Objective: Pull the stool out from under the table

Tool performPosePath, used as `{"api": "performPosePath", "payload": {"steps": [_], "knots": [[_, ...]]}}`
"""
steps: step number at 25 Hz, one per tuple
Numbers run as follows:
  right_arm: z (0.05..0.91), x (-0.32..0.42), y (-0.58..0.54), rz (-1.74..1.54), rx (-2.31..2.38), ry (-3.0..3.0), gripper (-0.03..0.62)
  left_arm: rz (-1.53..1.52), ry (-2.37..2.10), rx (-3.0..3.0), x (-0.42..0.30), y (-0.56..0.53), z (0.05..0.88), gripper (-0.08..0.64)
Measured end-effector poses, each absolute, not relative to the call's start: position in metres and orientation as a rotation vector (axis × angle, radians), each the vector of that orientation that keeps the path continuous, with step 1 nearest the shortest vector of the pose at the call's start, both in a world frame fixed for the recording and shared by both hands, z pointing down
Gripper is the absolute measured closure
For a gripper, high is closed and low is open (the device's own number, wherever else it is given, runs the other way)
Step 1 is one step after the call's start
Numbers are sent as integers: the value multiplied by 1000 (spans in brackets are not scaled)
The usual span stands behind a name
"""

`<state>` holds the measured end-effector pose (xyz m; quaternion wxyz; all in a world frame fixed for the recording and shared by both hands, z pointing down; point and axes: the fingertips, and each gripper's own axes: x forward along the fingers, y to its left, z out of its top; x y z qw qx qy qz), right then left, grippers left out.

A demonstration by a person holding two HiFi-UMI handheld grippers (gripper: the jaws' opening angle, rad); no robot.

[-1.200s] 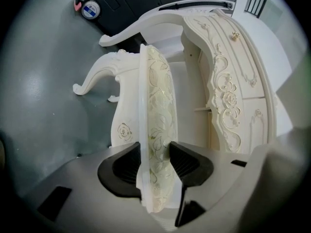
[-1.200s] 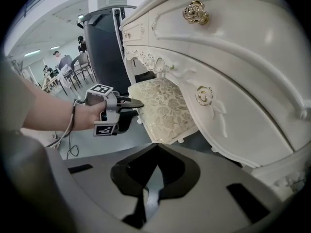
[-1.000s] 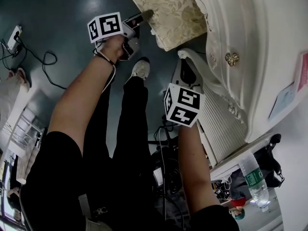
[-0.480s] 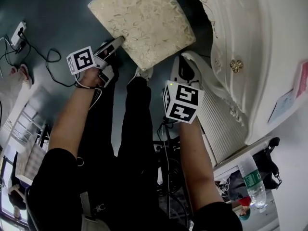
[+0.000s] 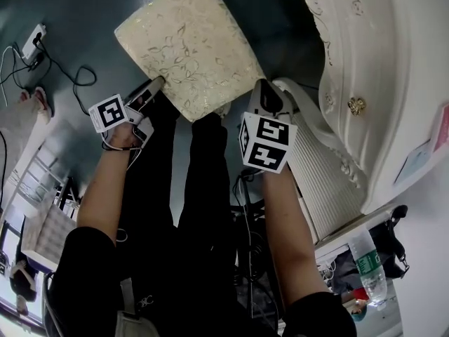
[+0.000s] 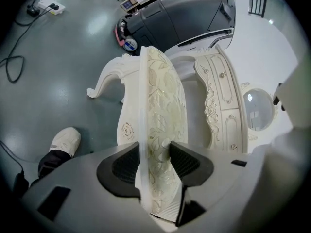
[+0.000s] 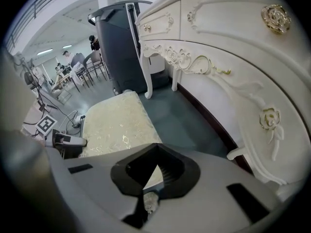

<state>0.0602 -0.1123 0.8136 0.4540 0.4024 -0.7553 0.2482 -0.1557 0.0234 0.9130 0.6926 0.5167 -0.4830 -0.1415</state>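
step: pull-out, judged nearly done | left gripper (image 6: 154, 152) fingers clamped on stool (image 5: 186, 44) cushion edge | right gripper (image 7: 155, 149) fingers together, empty | stool on floor, clear of table (image 5: 393, 62) | next: likely halt pull, release

Seat of the stool (image 5: 186, 44) in cream brocade-like cloth with a faintly shiny leaf pattern, its frame (image 6: 109, 79) carved and painted a smooth satin ivory. The table (image 5: 379, 55) carries the same ivory lacquer, glossier, with raised scrollwork and a knob (image 5: 357, 105) of gilt, metal-like finish — the floor (image 5: 91, 20) is smooth dark grey-green with a soft sheen. Shell of the left gripper (image 6: 154, 152) in matt grey plastic, pads (image 6: 124, 166) black and finely ribbed; bottle (image 5: 368, 262) of clear plastic, trousers (image 5: 203, 188) of matt black cloth.
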Motion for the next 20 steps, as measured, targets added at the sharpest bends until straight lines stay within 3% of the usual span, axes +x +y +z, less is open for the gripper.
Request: {"api": "performPosePath", "payload": {"steps": [4, 9, 11, 20], "knots": [[817, 50, -110, 624, 980, -1870, 586, -291, -1119, 1151, -162, 37, 908, 364], [825, 46, -101, 637, 964, -1853, 586, -16, -1323, 1242, -172, 41, 882, 374], [825, 45, -101, 645, 971, -1846, 586, 158, -1428, 1290, -181, 39, 864, 557], [784, 18, -106, 635, 995, -1906, 586, 425, -1469, 1553, -161, -26, 784, 557]]}}
